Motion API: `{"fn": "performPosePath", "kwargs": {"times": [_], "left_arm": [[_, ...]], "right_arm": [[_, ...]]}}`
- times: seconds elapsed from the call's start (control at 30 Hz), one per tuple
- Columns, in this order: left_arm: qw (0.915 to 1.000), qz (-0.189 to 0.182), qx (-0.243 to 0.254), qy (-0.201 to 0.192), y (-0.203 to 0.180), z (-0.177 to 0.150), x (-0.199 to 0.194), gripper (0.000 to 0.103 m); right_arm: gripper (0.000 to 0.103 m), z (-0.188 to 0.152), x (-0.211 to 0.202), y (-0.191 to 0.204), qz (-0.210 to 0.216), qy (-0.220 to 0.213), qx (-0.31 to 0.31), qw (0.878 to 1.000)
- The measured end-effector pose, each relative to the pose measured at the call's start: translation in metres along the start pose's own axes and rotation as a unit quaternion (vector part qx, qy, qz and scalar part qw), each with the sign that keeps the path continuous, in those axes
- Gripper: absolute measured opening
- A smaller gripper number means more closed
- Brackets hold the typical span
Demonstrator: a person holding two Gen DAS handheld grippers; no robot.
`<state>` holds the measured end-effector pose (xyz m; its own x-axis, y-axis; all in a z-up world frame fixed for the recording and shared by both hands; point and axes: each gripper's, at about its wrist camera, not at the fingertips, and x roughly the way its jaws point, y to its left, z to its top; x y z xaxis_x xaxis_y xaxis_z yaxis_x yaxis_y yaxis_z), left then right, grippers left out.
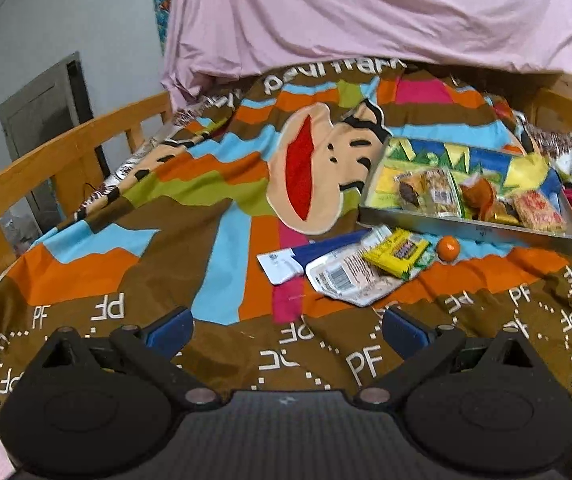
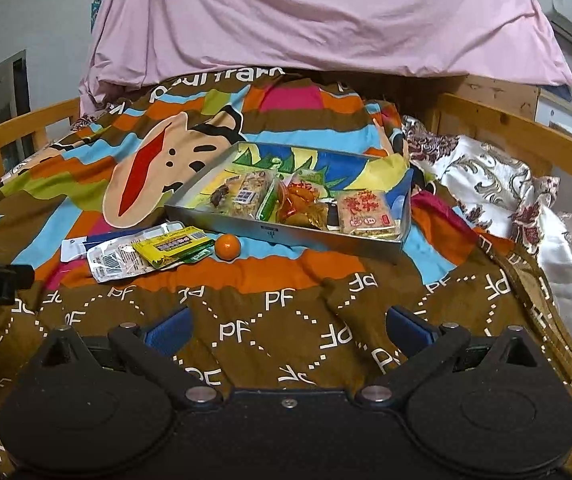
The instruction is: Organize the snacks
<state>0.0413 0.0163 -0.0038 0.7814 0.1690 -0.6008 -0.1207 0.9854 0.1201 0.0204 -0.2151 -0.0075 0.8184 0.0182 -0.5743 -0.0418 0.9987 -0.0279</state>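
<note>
Both grippers stand empty with their blue pads spread wide. The left gripper hovers low over the quilt, and the right gripper does the same; neither touches a snack.

From the left fingers, the loose pile lies near, at about one o'clock: a yellow packet resting on a clear packet, with a white-and-blue packet just beside them at nine o'clock of the pile. A small orange ball, fruit or sweet I cannot tell, sits just beside the yellow packet, close to the tray's near wall.

Beyond, at one to two o'clock, the tray already holds several wrapped snacks in a row, among them a red-printed pack at its right end. From the right gripper the tray lies at twelve o'clock and the pile at eleven.

By my reckoning the job is more than half done: three packets and the ball remain outside the tray.
</note>
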Motion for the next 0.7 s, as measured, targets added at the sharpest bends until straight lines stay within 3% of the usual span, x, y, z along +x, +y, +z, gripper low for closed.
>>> {"fn": "performPosePath", "kwargs": {"times": [0.4,0.7], "left_arm": [[0.9984,-0.019,0.044,0.032,-0.011,0.017,0.027,0.103],[0.9977,-0.022,0.021,0.06,-0.007,0.026,0.05,0.103]], "right_arm": [[0.102,0.024,0.025,-0.003,0.004,0.009,-0.027,1.0],[0.102,0.039,0.058,0.009,0.023,0.017,-0.069,0.997]]}}
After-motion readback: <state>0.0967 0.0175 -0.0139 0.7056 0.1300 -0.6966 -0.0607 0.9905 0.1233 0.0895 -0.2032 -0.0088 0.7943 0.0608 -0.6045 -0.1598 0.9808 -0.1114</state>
